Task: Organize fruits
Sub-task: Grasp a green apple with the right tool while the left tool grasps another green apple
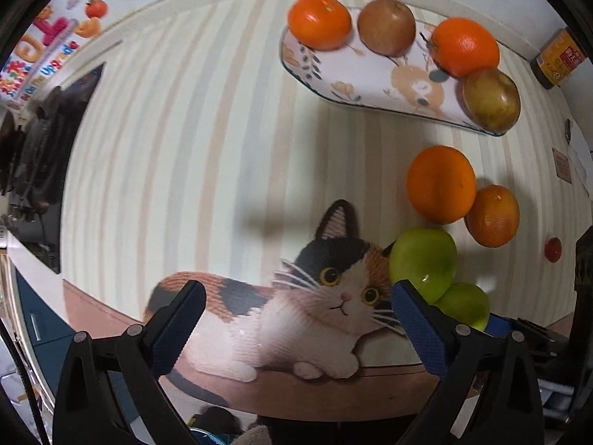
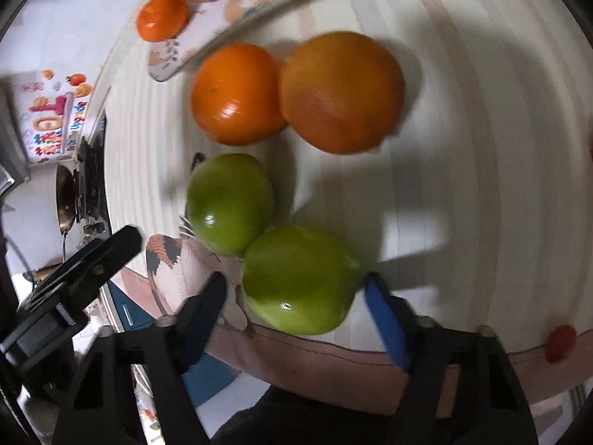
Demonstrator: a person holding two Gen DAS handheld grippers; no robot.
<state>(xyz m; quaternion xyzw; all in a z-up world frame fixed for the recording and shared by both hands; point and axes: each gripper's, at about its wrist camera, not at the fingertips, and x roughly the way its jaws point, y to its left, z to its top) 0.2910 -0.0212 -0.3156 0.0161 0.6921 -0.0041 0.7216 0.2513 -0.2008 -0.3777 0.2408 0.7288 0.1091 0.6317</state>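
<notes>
Right gripper (image 2: 296, 296) jaws apart astride near green apple (image 2: 300, 282) — left gripper (image 1: 296, 319) jaws apart, empty.

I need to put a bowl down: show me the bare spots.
Free: the striped mat left of the floral tray, above the printed cat. Crowded: the right side, where two oranges and two green apples cluster by the open right gripper.

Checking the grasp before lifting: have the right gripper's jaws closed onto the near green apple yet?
Apart. In the right wrist view the right gripper straddles the near green apple, jaws open, with mat showing on both sides.
</notes>
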